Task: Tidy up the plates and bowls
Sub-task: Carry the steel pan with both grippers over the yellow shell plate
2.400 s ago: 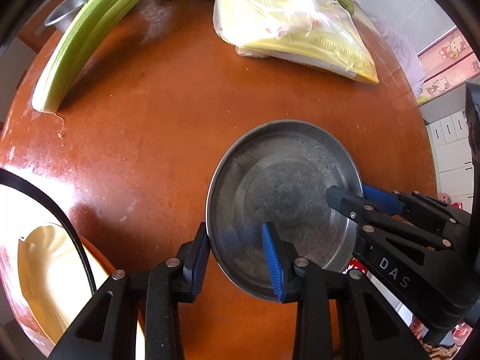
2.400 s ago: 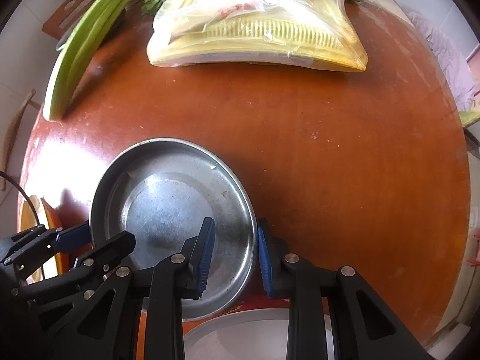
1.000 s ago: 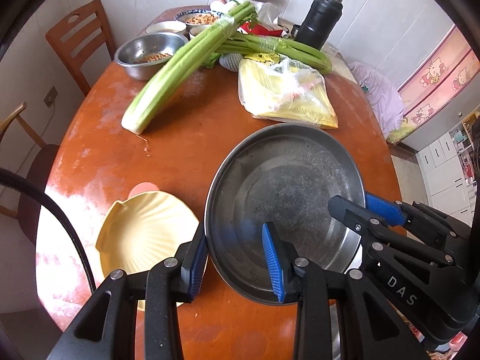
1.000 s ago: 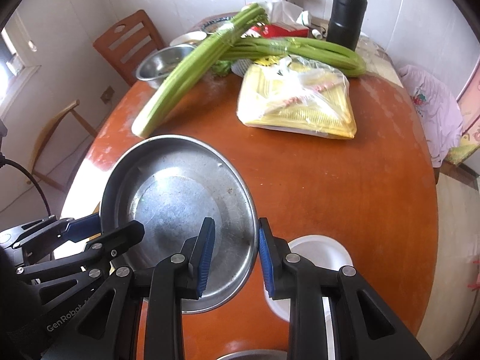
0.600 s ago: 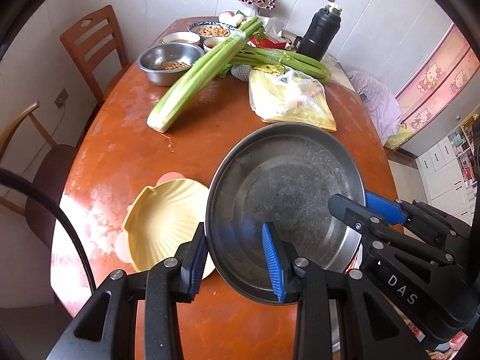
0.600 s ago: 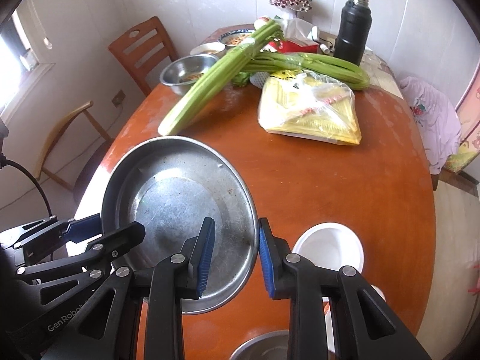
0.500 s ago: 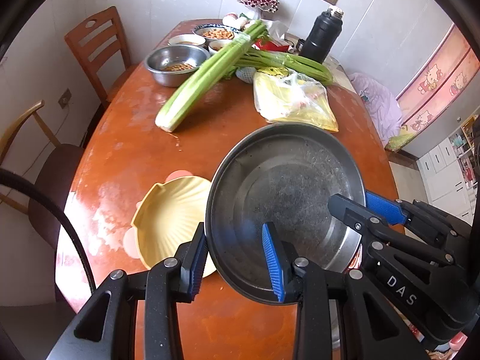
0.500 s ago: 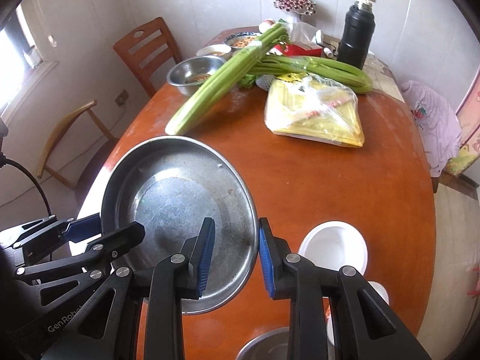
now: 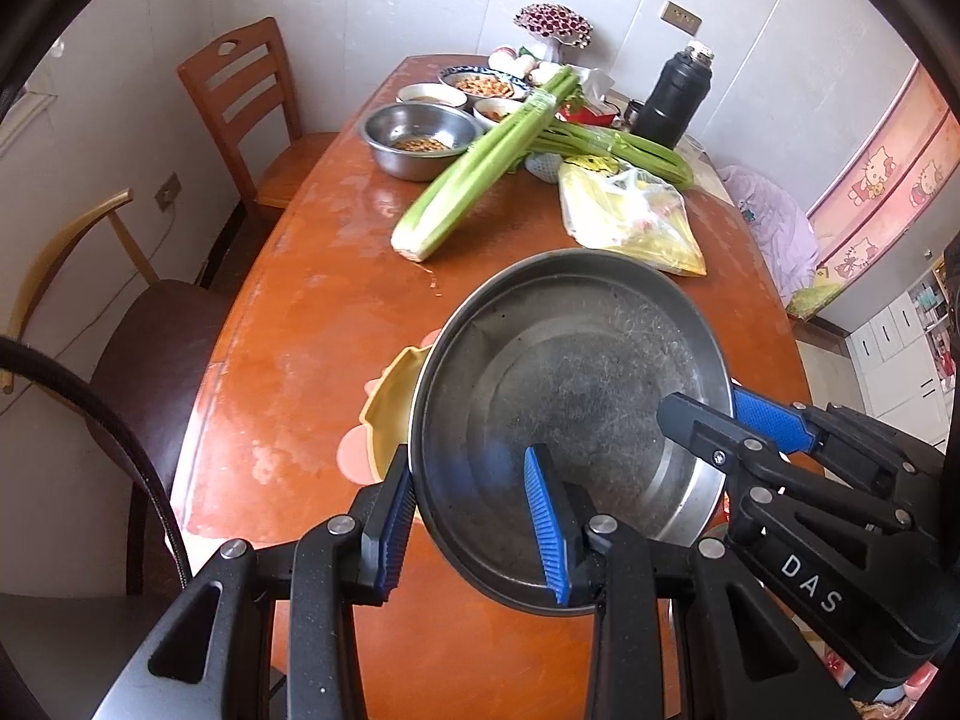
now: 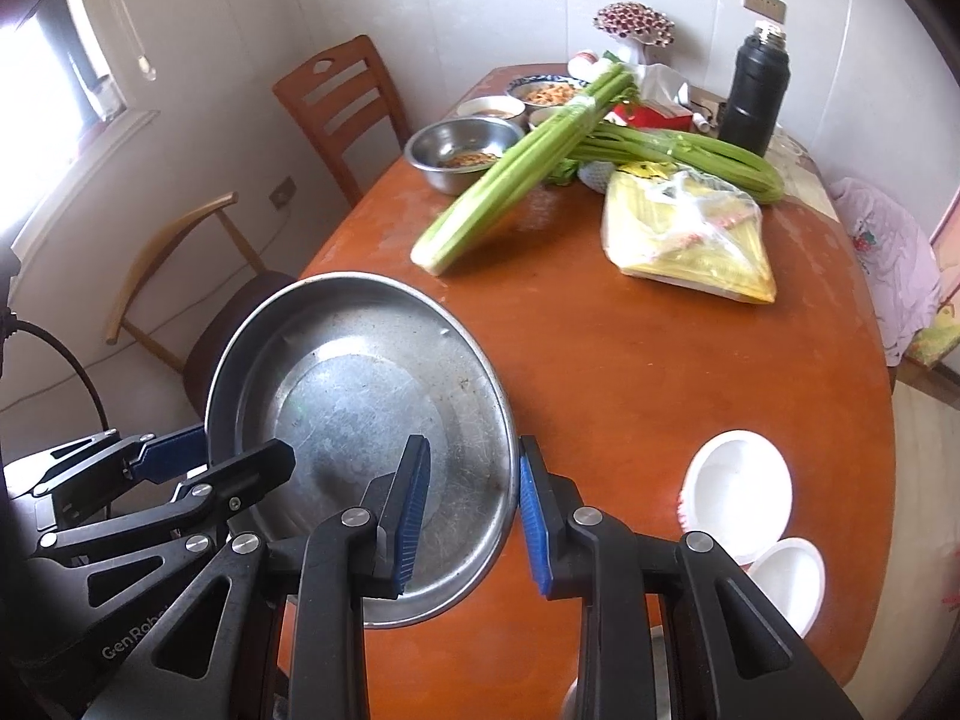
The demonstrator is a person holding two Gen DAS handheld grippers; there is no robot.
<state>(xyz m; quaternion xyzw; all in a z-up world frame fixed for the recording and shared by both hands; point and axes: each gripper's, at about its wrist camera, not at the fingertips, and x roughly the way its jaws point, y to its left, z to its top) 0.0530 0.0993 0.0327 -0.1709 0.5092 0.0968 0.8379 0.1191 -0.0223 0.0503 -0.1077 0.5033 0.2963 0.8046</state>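
Note:
A wide, scratched steel plate (image 9: pixel 570 414) (image 10: pixel 360 414) hangs tilted above the near end of the orange-brown table (image 9: pixel 312 324). My left gripper (image 9: pixel 471 519) is shut on its near-left rim, one blue pad inside the plate and one outside. My right gripper (image 10: pixel 474 507) is shut on the rim at the opposite side, and it also shows in the left wrist view (image 9: pixel 720 414). A yellow shell-shaped plate (image 9: pixel 390 414) lies on the table, half hidden under the steel plate. Two white bowls (image 10: pixel 738 492) sit near the table's right edge.
Farther up the table lie celery stalks (image 9: pixel 480 180), a yellow plastic bag (image 9: pixel 630 222), a steel bowl with food (image 9: pixel 420 138), small dishes and a black flask (image 9: pixel 675 96). Two chairs (image 9: pixel 240 102) (image 9: pixel 120 312) stand along the left side. A black cable (image 9: pixel 120 450) hangs at left.
Both grippers have lifted the steel plate off the table and drawn it back toward the near end. The yellow plate has slid behind the steel plate, and the white bowls have come into view.

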